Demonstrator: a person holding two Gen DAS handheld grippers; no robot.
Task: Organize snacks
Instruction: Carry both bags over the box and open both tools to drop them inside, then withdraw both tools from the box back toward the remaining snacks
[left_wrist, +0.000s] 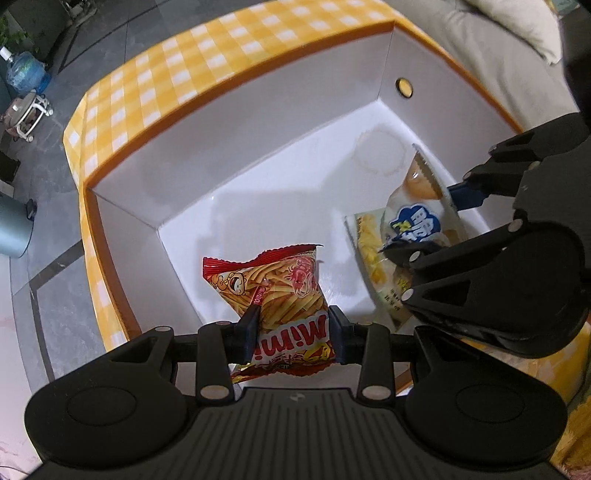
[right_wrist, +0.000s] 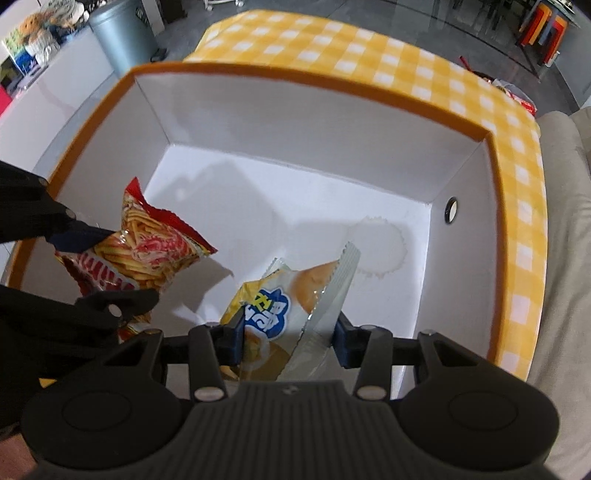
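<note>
My left gripper (left_wrist: 293, 334) is shut on a red Mimi snack bag (left_wrist: 280, 291) and holds it over the open white box (left_wrist: 207, 147) with a yellow checked outside. My right gripper (right_wrist: 290, 341) is shut on a clear cake packet with a blue logo (right_wrist: 284, 295), also inside the box (right_wrist: 295, 118). In the left wrist view the right gripper (left_wrist: 439, 229) holds that packet (left_wrist: 417, 206) above a yellow snack packet (left_wrist: 373, 254) lying on the box floor. In the right wrist view the left gripper (right_wrist: 107, 266) with the red bag (right_wrist: 147, 251) is at the left.
The box lid (right_wrist: 369, 48) with the yellow check stands open at the back. A round hole (right_wrist: 451, 210) is in the box's right wall. A grey bin (right_wrist: 122, 33) and a water bottle (left_wrist: 26, 72) stand on the floor. A beige cushion (right_wrist: 569, 258) lies at the right.
</note>
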